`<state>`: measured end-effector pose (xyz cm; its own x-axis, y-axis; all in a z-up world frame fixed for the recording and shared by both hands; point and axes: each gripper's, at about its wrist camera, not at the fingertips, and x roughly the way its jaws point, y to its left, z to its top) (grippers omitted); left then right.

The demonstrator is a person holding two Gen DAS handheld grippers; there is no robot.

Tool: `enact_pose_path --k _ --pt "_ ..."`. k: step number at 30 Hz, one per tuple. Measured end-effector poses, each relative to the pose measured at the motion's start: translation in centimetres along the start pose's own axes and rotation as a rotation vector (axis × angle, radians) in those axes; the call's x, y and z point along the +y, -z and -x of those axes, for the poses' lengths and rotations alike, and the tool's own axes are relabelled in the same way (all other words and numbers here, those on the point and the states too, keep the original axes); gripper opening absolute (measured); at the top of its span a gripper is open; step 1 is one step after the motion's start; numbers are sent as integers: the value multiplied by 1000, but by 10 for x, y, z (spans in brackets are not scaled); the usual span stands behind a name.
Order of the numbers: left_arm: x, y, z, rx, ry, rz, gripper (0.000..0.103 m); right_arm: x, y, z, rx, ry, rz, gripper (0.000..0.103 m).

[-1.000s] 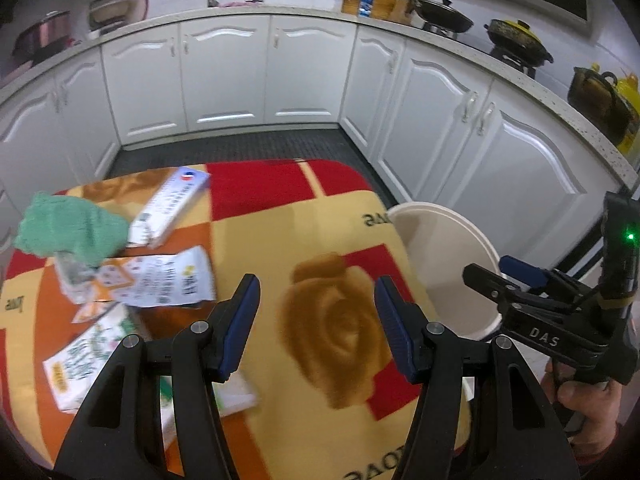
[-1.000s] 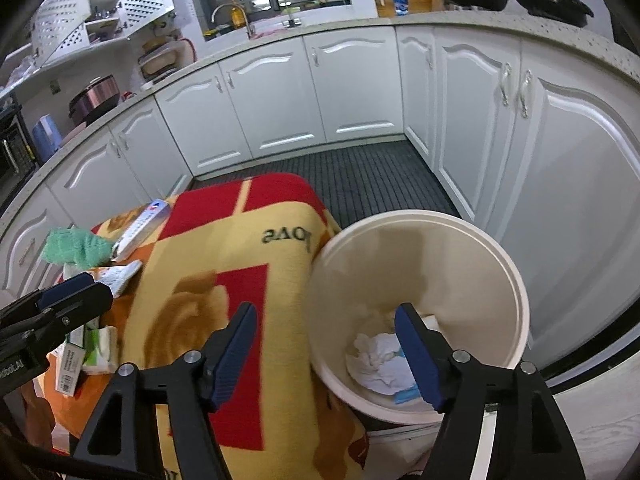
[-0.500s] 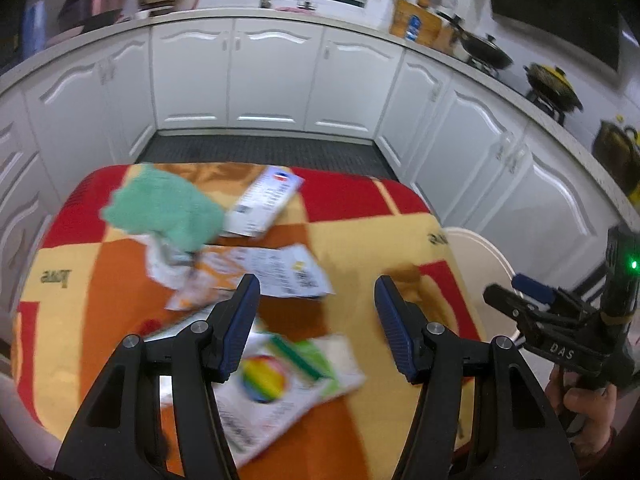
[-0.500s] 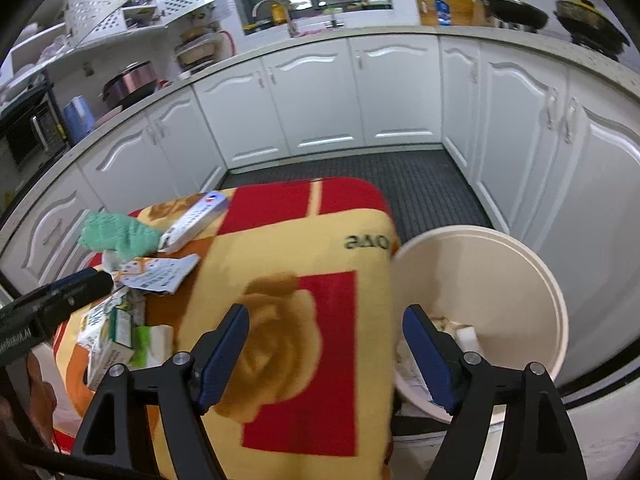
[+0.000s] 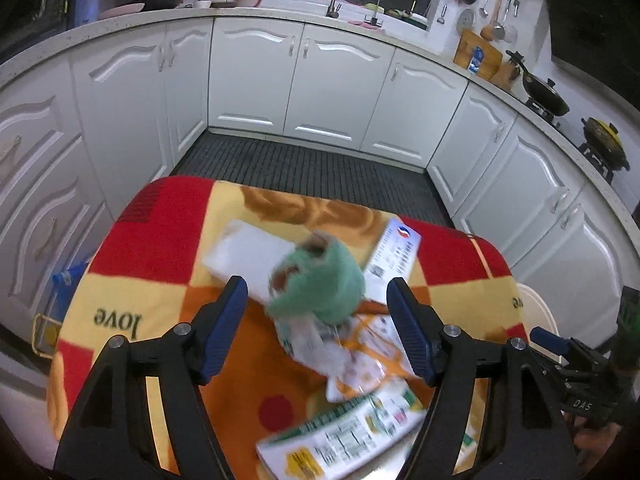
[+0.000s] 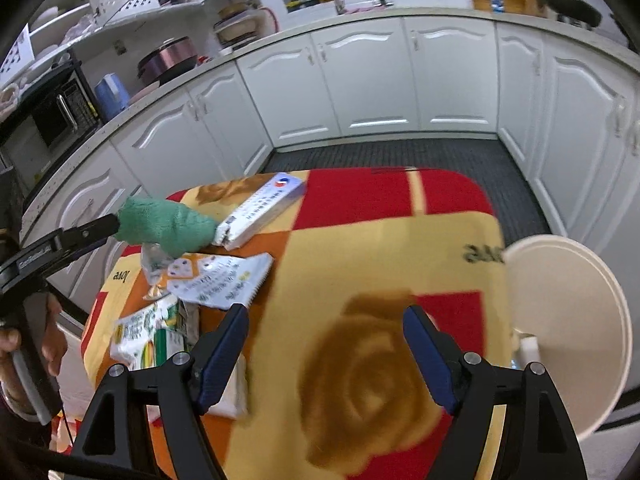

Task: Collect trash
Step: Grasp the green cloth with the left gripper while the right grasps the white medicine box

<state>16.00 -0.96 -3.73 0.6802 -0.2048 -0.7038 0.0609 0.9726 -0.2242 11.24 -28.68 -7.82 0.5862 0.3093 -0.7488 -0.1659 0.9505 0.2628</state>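
Trash lies on a table under a red, yellow and orange blanket. It includes a green cloth, a white box, a long printed box, a paper leaflet and a green-and-white carton. My left gripper hovers just short of the green cloth. Its jaws are opening, and the pads press on nothing. In the right wrist view, the left gripper's fingertip sits at the green cloth's left edge. My right gripper stands open over bare blanket, left of the cream bin.
White kitchen cabinets curve around the table, with dark ribbed flooring between them. The bin stands on the floor at the table's right edge. A hand holds the left gripper's handle.
Both views have swung left across the table. My left gripper has come up to the green cloth and its jaws stand wider. My right gripper has left the bin for the blanket.
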Motion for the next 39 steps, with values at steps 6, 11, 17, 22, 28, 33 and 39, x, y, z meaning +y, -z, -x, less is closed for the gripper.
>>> enact_pose_path --k 6,11,17,22,28,33,39 --pt "-1 -10 -42 77 24 -10 71 16 -38 -48 52 -32 -35 78" --pt "-1 -14 -64 104 27 -56 37 26 -69 -93 110 -66 -91 78" --pt "12 -26 -48 95 101 -8 27 44 -97 -146 179 -48 -103 78" --pt "20 -32 -22 46 93 3 27 62 -107 -178 208 -24 -54 57" --pt "31 -32 -12 52 111 30 27 72 -105 -167 209 3 153 55" --pt "42 -31 -17 112 185 135 27 53 -103 -158 240 75 111 59" --pt "51 -24 -23 144 213 222 30 56 -88 -152 188 50 113 52"
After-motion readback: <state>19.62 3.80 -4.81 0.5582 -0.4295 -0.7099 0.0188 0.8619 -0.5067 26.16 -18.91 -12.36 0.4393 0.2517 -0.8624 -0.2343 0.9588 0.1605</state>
